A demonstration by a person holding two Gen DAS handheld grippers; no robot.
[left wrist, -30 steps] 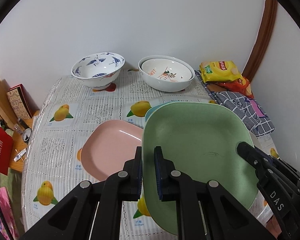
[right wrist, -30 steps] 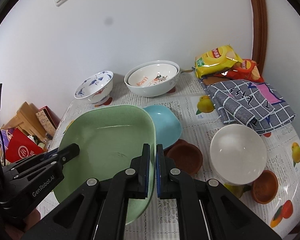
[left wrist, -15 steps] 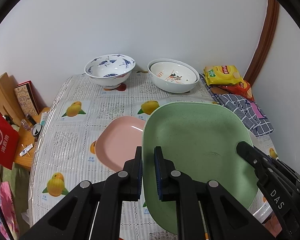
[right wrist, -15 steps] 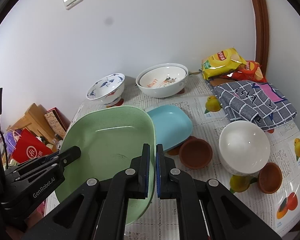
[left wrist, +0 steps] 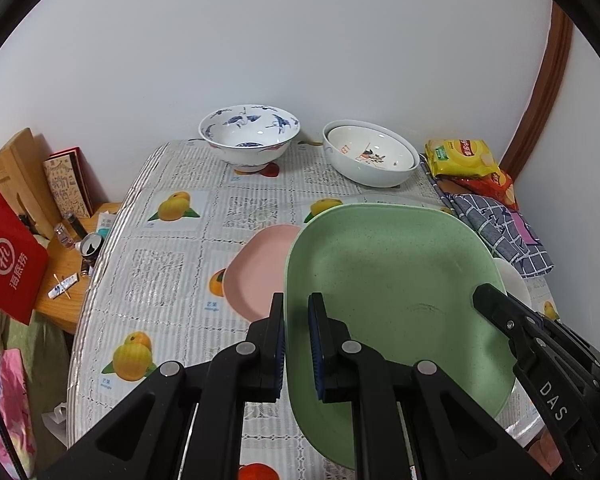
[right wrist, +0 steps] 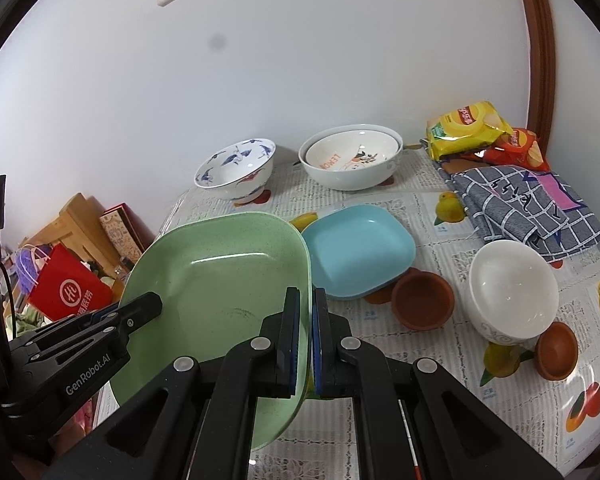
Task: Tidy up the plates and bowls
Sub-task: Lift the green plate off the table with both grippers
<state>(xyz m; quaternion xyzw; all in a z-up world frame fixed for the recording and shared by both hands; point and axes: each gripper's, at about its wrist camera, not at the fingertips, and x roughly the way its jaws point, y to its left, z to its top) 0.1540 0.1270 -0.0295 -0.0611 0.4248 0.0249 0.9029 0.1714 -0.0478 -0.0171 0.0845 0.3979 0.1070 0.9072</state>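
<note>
We grip the green plate (left wrist: 392, 280) from both sides, our left gripper (left wrist: 296, 344) clamped on its left rim and our right gripper (right wrist: 305, 340) clamped on its right rim, holding it above the table (left wrist: 172, 248). Under its left edge lies the pink plate (left wrist: 256, 268), the blue plate (right wrist: 360, 252) just right. Three bowls sit along the table's far edge.

A plate (right wrist: 220, 280) is held above the table (right wrist: 440, 396), a second plate (right wrist: 360, 252) just right of it. Two nested bowls (right wrist: 350, 158) stand behind by the wall, another bowl (right wrist: 236, 168) to their left
</note>
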